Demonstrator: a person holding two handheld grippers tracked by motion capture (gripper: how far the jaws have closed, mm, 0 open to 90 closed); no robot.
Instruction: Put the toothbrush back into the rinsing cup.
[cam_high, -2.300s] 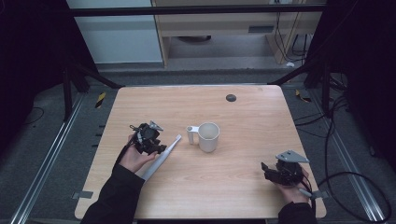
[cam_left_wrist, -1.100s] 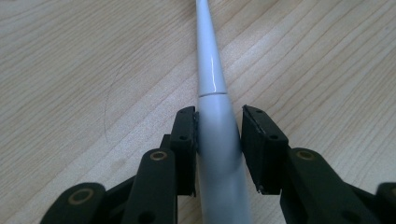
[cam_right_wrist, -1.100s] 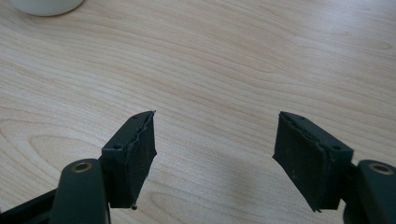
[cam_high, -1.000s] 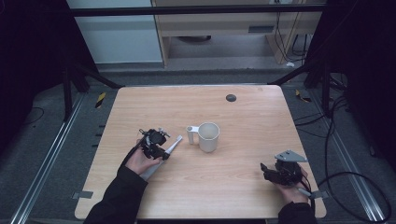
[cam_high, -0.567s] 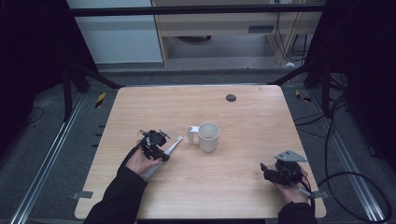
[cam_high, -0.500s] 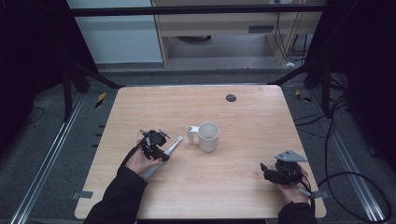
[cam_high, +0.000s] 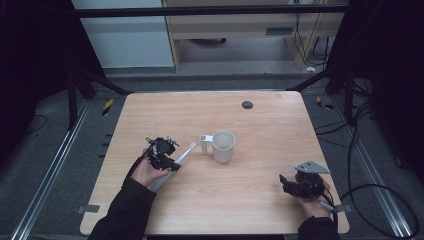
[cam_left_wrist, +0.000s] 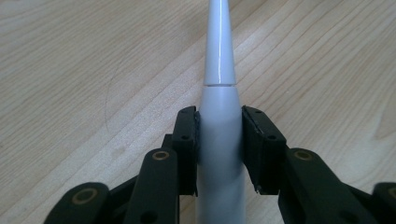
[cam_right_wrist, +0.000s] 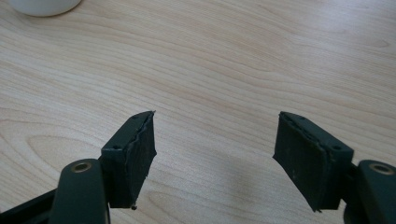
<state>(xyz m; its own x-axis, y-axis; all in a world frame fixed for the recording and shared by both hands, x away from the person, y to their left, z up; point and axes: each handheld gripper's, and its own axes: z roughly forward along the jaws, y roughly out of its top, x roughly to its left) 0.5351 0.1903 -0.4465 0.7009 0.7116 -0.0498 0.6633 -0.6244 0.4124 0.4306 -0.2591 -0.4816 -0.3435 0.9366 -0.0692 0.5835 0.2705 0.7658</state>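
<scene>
Toothbrush handle (cam_left_wrist: 219, 140), white and tapered, sits clamped in the left tool (cam_left_wrist: 218, 140), low over the counter (cam_high: 260, 200) left of the white mug (cam_high: 223, 146). Right tool (cam_right_wrist: 217, 156) rests apart, jaws wide.

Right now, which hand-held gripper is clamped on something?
The left hand-held gripper: its pads press the white toothbrush handle. The right hand-held gripper stands open over bare table.
</scene>
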